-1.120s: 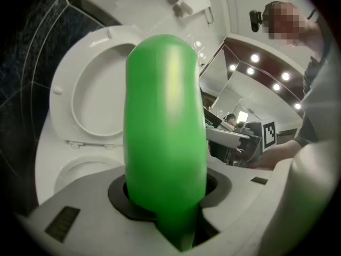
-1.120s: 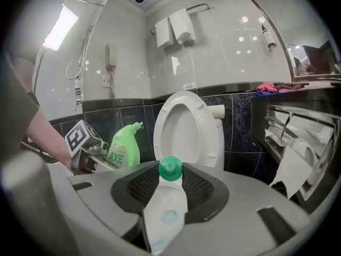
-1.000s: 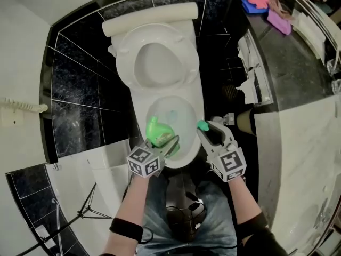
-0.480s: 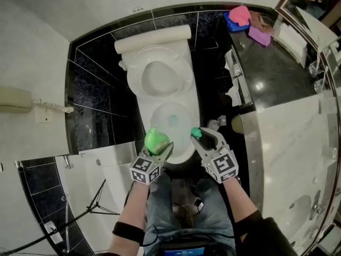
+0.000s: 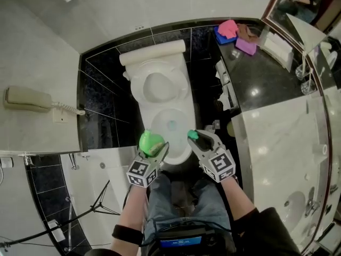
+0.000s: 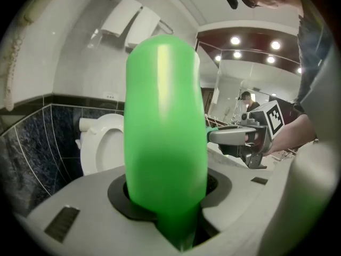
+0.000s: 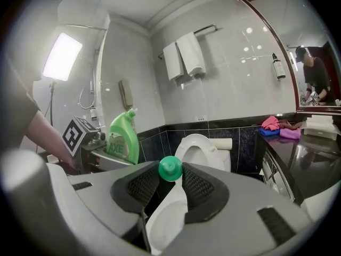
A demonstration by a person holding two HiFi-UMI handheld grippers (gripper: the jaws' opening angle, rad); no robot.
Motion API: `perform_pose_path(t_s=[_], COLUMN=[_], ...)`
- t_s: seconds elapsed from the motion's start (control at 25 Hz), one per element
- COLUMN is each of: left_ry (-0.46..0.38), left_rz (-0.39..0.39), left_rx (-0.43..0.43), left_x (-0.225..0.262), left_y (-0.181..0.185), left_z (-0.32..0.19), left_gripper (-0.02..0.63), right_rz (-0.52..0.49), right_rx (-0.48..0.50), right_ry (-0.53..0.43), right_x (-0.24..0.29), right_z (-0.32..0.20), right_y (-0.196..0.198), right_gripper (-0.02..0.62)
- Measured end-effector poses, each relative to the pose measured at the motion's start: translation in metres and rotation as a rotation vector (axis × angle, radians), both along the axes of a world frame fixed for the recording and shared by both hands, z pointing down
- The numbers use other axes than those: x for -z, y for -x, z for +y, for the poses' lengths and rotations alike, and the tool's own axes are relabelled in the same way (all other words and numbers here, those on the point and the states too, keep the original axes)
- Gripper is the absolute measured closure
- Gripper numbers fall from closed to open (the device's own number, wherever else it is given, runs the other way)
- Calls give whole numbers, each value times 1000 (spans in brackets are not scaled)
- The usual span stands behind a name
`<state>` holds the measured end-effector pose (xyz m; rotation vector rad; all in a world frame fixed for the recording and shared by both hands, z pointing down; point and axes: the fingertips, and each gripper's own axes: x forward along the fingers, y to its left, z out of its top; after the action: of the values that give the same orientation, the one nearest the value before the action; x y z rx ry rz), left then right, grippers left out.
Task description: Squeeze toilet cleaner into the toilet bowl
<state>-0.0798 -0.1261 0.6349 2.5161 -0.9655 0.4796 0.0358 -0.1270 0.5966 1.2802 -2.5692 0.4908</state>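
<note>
Your green cleaner bottle (image 5: 151,141) sits upright, clamped round its body by the left tongs (image 5: 155,149), just over the front rim of the toilet bowl (image 5: 185,120). The right tongs (image 5: 196,137) pinch its little green cap (image 5: 192,134) right beside it. Looks like the cap-off stage to me, so next up you tip the nozzle down over the bowl and squeeze.

Left gripper (image 5: 155,150) holds a green bottle (image 5: 149,141), right gripper (image 5: 199,138) a green cap (image 5: 192,134), by the toilet (image 5: 160,108).
</note>
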Motion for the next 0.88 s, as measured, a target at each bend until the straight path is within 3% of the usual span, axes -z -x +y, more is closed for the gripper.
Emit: perform_pose_path(t_s=[0.56, 0.88], left_ry=[-163, -187], left_rz=[-54, -55], left_rx=[75, 95], left_x=[124, 161], left_y=[4, 6], left_z=[53, 86], left_gripper=[423, 422], right_rz=[-37, -29], right_rx=[174, 238], right_ry=[-76, -60], right_x=[110, 134], right_z=[50, 88], right_y=[-13, -12], right_gripper=[440, 440])
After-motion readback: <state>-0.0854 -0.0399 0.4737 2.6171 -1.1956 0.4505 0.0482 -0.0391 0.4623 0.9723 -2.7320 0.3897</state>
